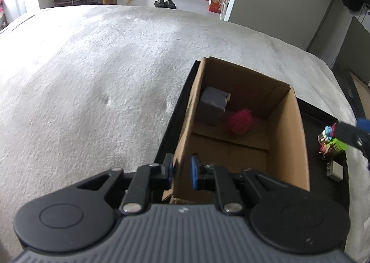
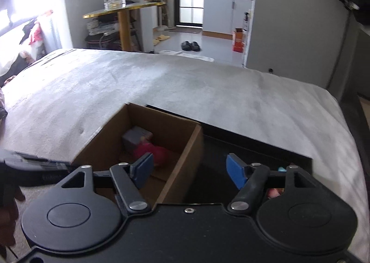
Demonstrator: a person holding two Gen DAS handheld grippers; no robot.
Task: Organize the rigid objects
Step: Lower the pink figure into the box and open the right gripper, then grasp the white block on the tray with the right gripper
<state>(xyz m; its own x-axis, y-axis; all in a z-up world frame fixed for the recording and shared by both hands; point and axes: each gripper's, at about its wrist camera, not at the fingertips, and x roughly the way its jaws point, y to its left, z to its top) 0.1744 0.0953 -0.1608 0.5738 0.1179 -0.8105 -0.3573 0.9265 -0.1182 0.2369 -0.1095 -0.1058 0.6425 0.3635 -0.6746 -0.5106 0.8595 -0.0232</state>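
An open cardboard box stands on a black tray on the bed. Inside it lie a grey block and a pink fluffy ball. My left gripper straddles the box's near left wall, one pad outside and one inside; the inner pad stands slightly off the cardboard. My right gripper is open and empty, hovering over the box's right wall and the tray. In the right wrist view the grey block and pink ball show past the left finger.
Small colourful toys and a white piece lie on the tray right of the box. The pale bed cover spreads left and beyond. A hand shows at the left edge. Floor, slippers and shelves lie past the bed.
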